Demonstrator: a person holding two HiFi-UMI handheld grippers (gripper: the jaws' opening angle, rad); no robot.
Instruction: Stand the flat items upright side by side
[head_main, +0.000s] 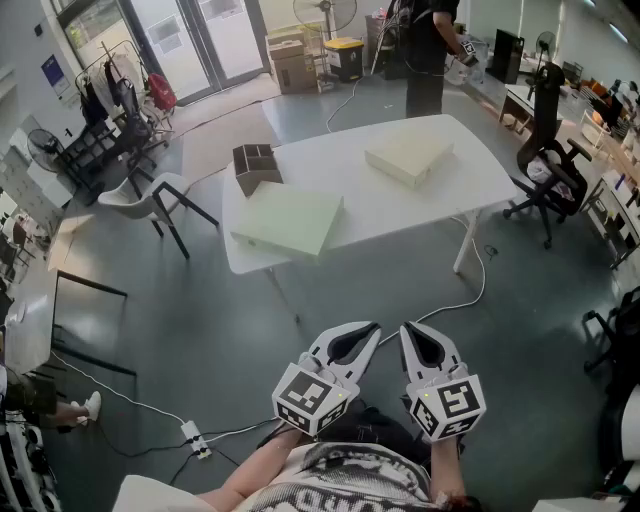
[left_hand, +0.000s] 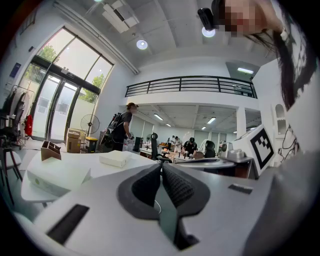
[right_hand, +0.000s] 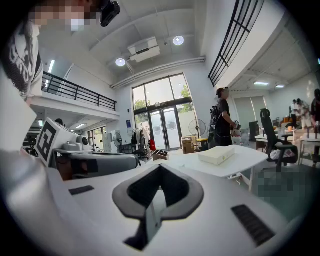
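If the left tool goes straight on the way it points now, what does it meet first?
Probably the white table, near its front edge, right of the nearer flat box; open air lies before it. Depth is unclear.

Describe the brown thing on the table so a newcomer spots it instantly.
Find the white table mid-room. At its corner nearest the glass doors sits a small brown box, open-topped with dividers. The two cream boxes near it are flat and closed; it alone is dark and compartmented.

A high-ceilinged open office: swivel chair (head_main: 545, 165), monitor (head_main: 507, 55), tall glass doors (head_main: 190, 40), and a balcony railing (left_hand: 190, 85) overhead.
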